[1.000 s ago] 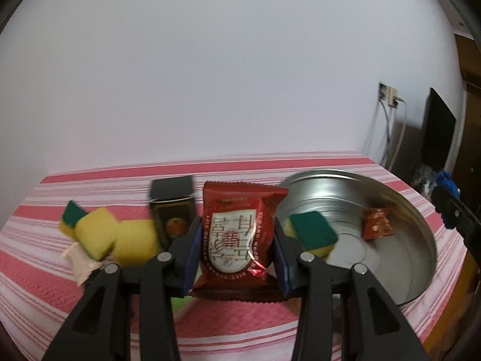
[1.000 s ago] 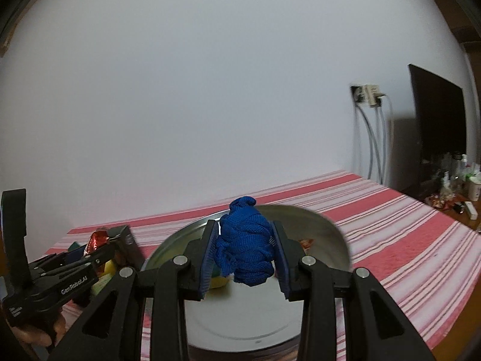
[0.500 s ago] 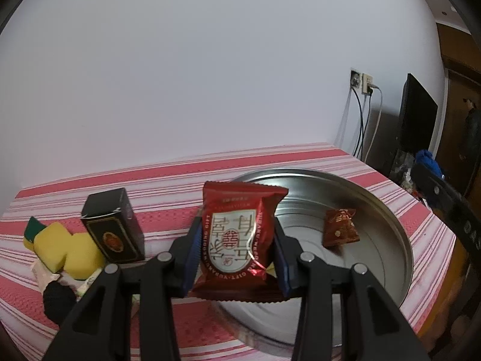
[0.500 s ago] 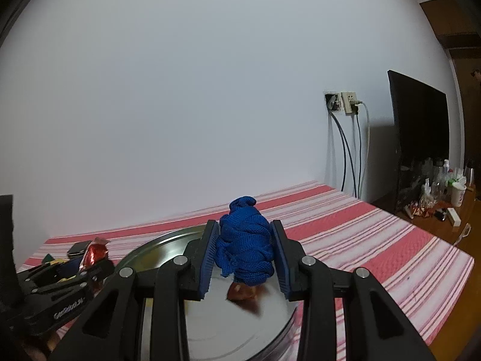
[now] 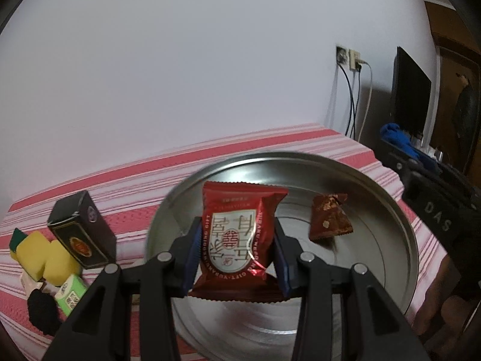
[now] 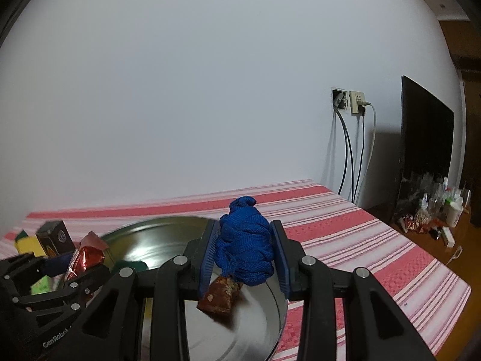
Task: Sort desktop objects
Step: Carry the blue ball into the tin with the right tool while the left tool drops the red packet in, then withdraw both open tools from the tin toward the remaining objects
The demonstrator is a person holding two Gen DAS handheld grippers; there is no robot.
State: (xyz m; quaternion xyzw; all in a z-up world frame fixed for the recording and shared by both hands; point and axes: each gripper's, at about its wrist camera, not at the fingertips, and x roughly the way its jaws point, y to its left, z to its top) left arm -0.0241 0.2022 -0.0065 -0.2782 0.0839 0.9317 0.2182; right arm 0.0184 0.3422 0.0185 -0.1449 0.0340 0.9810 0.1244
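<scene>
My left gripper (image 5: 236, 251) is shut on a red snack packet (image 5: 237, 237) with white lettering, held upright over the near side of a round metal tray (image 5: 402, 216). A small brown-red wrapped snack (image 5: 329, 221) lies inside the tray. My right gripper (image 6: 245, 251) is shut on a bundle of blue cord (image 6: 245, 245), above the tray's (image 6: 156, 234) right part; the brown snack (image 6: 221, 294) shows just below it. The left gripper (image 6: 85, 263) with its packet (image 6: 85, 258) appears at the left of the right wrist view, and the right gripper's body (image 5: 433, 204) at the right edge of the left one.
Left of the tray on the red-striped cloth (image 5: 126, 180) stand a black box (image 5: 79, 230), yellow sponges (image 5: 45, 257), a small green box (image 5: 70, 293) and a black lump (image 5: 42, 311). A green sponge (image 6: 129, 264) lies in the tray. Cables and a dark screen (image 6: 427, 138) are at the far right.
Both grippers have swung to the right with their loads. The left one's packet now hangs over the tray instead of beside it; the loose items have slid to the left of its view.
</scene>
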